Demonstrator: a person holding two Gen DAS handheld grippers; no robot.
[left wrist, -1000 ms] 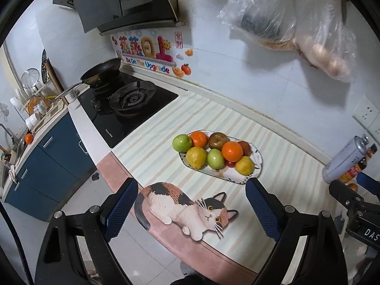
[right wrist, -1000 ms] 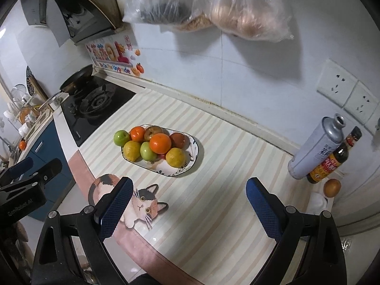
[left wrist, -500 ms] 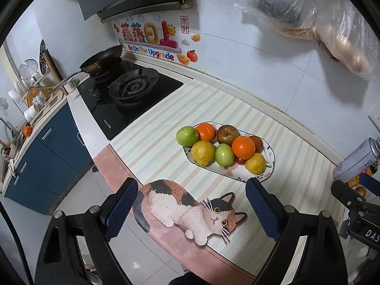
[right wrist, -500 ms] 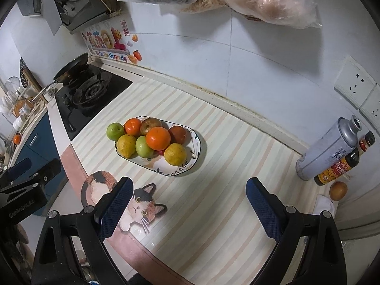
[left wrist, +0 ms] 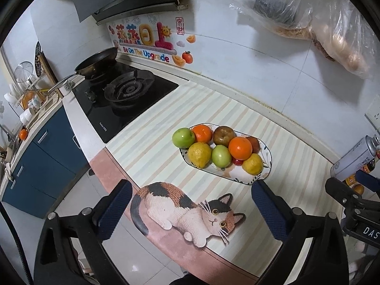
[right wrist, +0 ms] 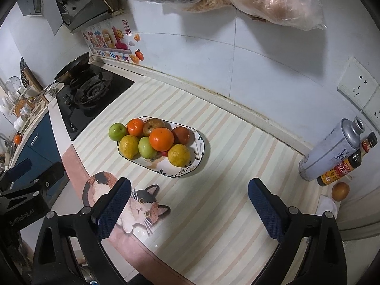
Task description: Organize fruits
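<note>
Hovering lower vs a sec ago, nearer fruit plate [left wrist: 266,174]; L gripper [left wrist: 190,204] opening, R gripper [right wrist: 188,201] spread, both empty.

Glossy ceramic plate [right wrist: 201,146], matt striped cloth mat [right wrist: 237,166], brushed-metal can [right wrist: 332,149].

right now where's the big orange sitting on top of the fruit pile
In the right wrist view the big orange sits at the middle of the fruit plate on the striped mat, above a green apple and beside the yellow lemon.
</note>
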